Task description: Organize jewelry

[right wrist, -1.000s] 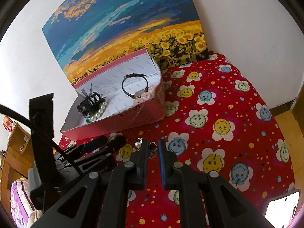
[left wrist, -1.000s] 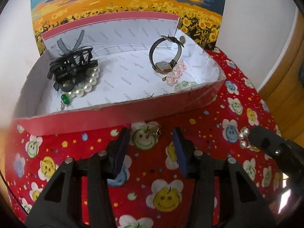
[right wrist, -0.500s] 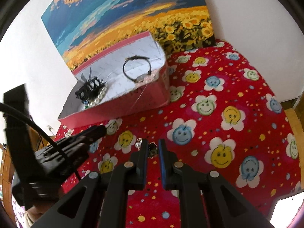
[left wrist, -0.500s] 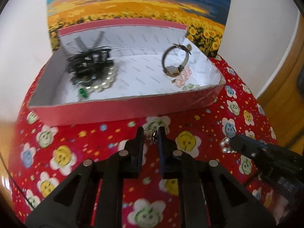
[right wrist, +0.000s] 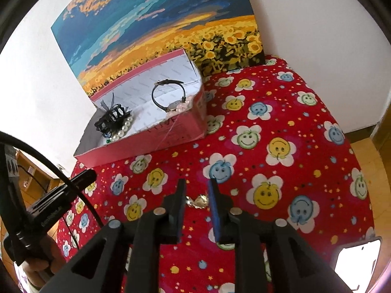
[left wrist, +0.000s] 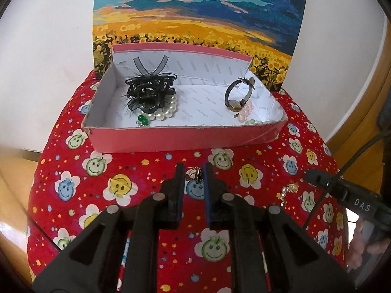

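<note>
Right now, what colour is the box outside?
Pink; the box shows best in the left wrist view.

A red cloth (right wrist: 281,112) printed with smiley-face flowers covers the work surface. A painting (left wrist: 198,14) of a sunflower field under a blue sky leans upright against the white wall (right wrist: 317,17) at the far edge of the cloth. Wooden furniture (right wrist: 31,178), possibly shelving, appears at the left margin.
</note>
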Motion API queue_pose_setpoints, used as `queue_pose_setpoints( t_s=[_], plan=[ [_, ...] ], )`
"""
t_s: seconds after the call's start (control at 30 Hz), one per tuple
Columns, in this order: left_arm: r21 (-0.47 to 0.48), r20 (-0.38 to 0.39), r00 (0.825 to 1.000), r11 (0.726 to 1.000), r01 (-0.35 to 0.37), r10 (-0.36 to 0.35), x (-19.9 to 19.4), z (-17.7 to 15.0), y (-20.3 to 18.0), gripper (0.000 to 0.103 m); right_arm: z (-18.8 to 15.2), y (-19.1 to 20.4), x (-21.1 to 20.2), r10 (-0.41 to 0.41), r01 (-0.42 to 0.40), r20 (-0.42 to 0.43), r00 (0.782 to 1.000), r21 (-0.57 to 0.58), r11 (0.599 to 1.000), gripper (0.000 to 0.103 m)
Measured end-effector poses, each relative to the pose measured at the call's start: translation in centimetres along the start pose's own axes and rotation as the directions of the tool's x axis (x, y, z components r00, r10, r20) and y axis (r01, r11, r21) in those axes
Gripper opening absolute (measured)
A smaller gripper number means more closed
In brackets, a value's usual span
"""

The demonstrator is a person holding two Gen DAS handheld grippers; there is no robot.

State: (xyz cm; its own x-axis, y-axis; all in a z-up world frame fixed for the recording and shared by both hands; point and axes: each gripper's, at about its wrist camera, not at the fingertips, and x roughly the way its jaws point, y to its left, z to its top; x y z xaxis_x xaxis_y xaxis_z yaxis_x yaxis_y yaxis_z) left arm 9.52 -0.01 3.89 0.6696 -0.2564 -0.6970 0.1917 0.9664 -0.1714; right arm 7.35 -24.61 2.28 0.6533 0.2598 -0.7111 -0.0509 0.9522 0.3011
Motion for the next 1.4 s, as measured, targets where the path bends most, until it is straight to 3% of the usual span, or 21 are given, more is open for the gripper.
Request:
queue_pose_setpoints(
  t_s=[0.17,0.3,0.5,0.57,0.63,0.7,0.8,0.97,1.4],
  plan=[
    [-0.003,0.000,1.000,1.000,0.006,-0.006,-0.1,-0.2,0.3,0.007,-0.6,0.8,0.7,-0.049,0.047,-0.025,0.998,-0.068,0.997,0.030],
    [-0.014,0.002,1.000,1.000,0.008,-0.008,-0.2,-0.3,0.7,0.007,-1.2,1.6,2.2,-0.070,0.063,-0.055,0.996,-0.129,0.990,0.047],
    [-0.026,0.009,1.000,1.000,0.009,-0.009,-0.5,-0.3,1.2,0.007,-1.8,3.2,3.7,-0.097,0.084,-0.062,0.993,-0.187,0.979,0.057],
    [-0.029,0.009,1.000,1.000,0.009,-0.009,-0.5,-0.3,1.3,0.007,-2.4,4.1,4.0,-0.151,0.138,-0.035,0.988,-0.243,0.960,0.053],
    [-0.030,0.009,1.000,1.000,0.010,-0.009,-0.5,-0.4,1.4,0.007,-2.6,4.6,4.2,-0.193,0.182,-0.012,0.981,-0.279,0.943,0.032],
    [-0.032,0.011,1.000,0.999,0.010,-0.009,-0.6,-0.4,1.4,0.007,-2.8,4.7,4.1,-0.176,0.166,-0.012,0.984,-0.285,0.944,0.021],
    [-0.032,0.013,1.000,0.999,0.010,-0.010,-0.8,-0.4,1.5,0.007,-2.8,4.6,3.9,-0.169,0.160,-0.010,0.986,-0.264,0.951,0.020],
    [-0.025,0.026,1.000,1.000,0.007,-0.006,-1.4,-0.3,1.5,0.007,-2.2,3.8,2.9,-0.084,0.079,-0.022,0.996,-0.185,0.979,0.020],
    [-0.001,0.097,0.995,1.000,-0.002,0.002,-2.6,3.3,2.4,0.007,1.7,7.6,-0.2,0.009,0.005,0.063,0.998,-0.218,0.976,0.020]
  ],
)
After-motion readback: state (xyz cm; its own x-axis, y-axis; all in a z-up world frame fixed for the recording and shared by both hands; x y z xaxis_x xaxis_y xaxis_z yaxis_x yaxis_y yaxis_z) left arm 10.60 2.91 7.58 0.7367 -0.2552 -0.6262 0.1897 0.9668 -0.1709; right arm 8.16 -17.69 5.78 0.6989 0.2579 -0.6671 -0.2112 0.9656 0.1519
